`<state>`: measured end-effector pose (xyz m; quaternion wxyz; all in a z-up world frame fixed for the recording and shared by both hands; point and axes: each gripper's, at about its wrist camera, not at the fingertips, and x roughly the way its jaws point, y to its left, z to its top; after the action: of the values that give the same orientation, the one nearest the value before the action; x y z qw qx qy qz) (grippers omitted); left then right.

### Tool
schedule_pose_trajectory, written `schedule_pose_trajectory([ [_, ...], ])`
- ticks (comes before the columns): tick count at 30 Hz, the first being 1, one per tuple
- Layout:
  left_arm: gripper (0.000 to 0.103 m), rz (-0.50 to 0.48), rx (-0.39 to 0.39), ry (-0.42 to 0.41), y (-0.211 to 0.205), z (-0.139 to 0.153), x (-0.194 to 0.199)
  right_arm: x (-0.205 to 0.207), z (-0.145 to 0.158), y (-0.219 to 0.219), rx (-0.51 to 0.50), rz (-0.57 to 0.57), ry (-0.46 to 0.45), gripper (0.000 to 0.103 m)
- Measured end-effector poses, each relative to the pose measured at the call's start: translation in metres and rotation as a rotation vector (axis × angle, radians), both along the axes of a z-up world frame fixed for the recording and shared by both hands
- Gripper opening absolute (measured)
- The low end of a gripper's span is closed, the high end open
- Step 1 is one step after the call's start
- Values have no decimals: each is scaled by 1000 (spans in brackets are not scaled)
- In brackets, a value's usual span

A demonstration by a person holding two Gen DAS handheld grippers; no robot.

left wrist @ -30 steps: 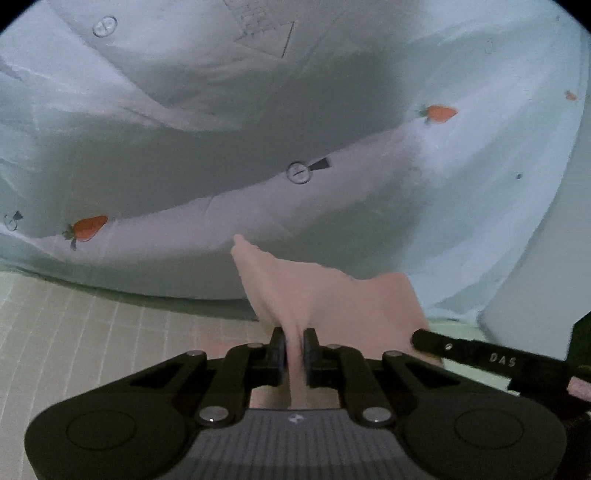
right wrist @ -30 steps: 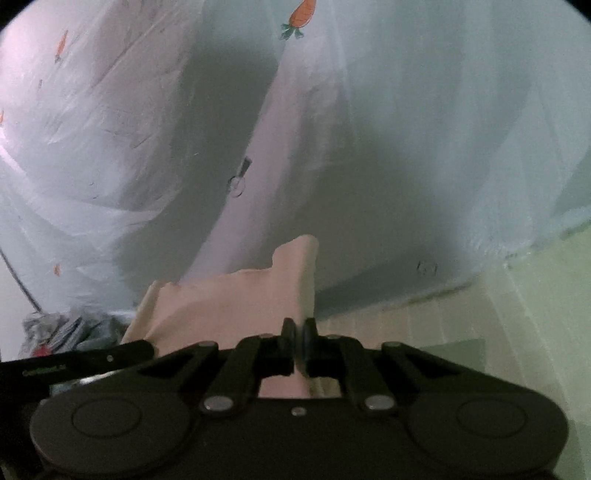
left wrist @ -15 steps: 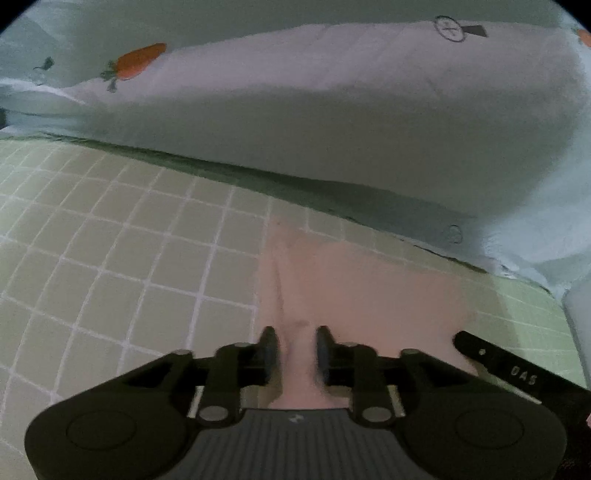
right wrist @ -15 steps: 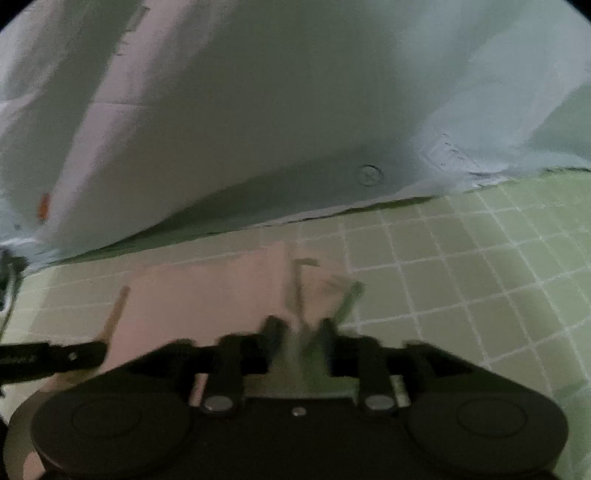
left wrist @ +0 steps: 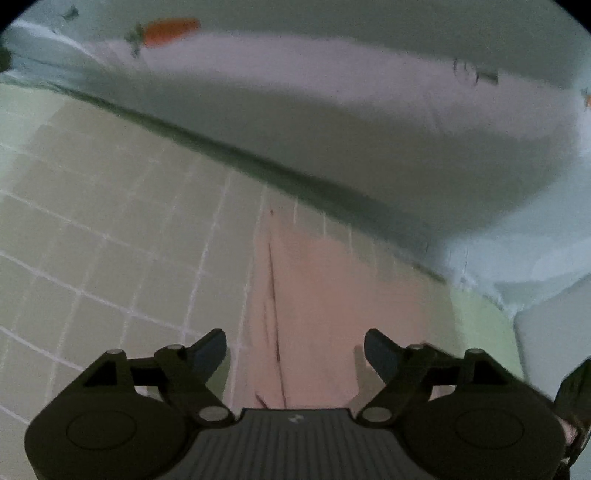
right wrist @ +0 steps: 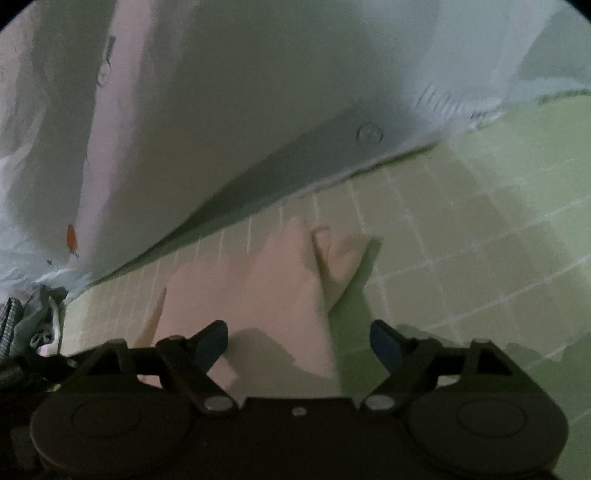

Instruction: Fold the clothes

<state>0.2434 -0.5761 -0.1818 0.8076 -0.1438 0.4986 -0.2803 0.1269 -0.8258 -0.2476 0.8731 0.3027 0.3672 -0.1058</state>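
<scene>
Left gripper (left wrist: 295, 349): jaws spread wide & opening, nothing clamped; pink garment (left wrist: 325, 295) lies flat on the sheet betw. and beyond the fingertips (left wrist: 212, 349), pads off it. Dark crease runs lengthwise down the cloth's left part. Lying on green grid-pattern sheet (left wrist: 110, 240), white lines, which carries everything here. Sliver of the other tool at the right edge of the left view, blurred.

Right gripper (right wrist: 299, 345): same, released, jaws wide & opening, no grip on anything. Pink garment (right wrist: 258, 288) under the left finger and in the gap; right finger over bare green sheet (right wrist: 461, 240). Cloth's right edge runs diag. away, w/ a small rumpled flap sticking up at its far corner, shadow just beside it.

Farther back: sheet's far edge meets a big pale blue-white fabric (left wrist: 332, 129) w/ carrot print (left wrist: 168, 31) and small round marks, rising like a wall across both views; dark shadow strip along its base. Far left in the right view: crumpled pile of grey/white clothes (right wrist: 37, 321) by that fabric's foot, detail unclear.
</scene>
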Motion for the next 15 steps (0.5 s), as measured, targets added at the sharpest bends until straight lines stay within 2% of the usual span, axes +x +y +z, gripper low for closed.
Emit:
schedule_pose_trajectory([
  [2,81,-34,9,31,-7,-8,-2,2,-5,0,30,8,-2,83],
  [3,72,-41,-1,44,-9,-10,-3,2,-6,1,38,19,-11,73],
  [4,64,-41,-24,56,-10,-12,-6,3,-7,1,60,39,-19,52],
  [5,48,-41,-49,64,-10,-13,-8,2,-8,2,82,51,-25,47],
  [6,41,-40,-53,63,-10,-12,-9,2,-8,4,86,62,-32,34],
  [7,39,-41,-54,59,-11,-11,-11,1,-7,6,85,75,-41,24],
  [9,30,-52,-30,34,-13,-4,-14,-3,1,13,56,91,-54,22],
  [15,27,-81,-38,47,9,16,-60,-52,28,35,13,80,-53,21],
])
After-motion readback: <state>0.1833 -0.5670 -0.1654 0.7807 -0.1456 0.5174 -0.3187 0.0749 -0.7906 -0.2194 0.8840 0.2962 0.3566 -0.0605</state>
